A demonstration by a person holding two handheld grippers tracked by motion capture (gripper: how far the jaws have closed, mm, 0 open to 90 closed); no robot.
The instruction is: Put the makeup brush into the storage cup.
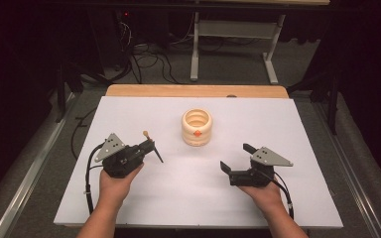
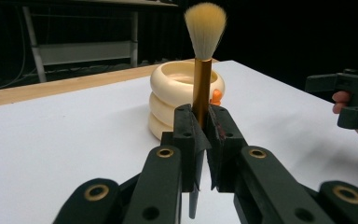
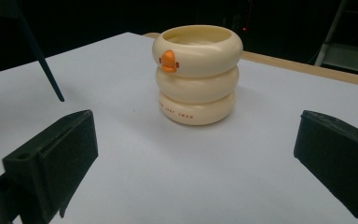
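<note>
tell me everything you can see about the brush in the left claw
The brush has a fluffy cream bristle head, a golden-brown ferrule and a thin dark handle that tapers to a point. The left claw is shut on it just below the ferrule, bristles up. It stands clear of the white table, in front of the cream ringed holder, not touching it.

White board (image 1: 144,198) lies flat on the wooden tabletop (image 1: 198,90), whose bare strip shows along the board's far edge. Grey carpet (image 1: 228,64) beyond the tabletop. White metal frame legs (image 1: 194,49) stand on the carpet past the tabletop's far edge, joined by a crossbar. Tangle of black cables (image 1: 149,59) on the carpet, left of the legs. Metal rail (image 1: 30,168) runs along the floor left of the board. Surroundings dark.
</note>
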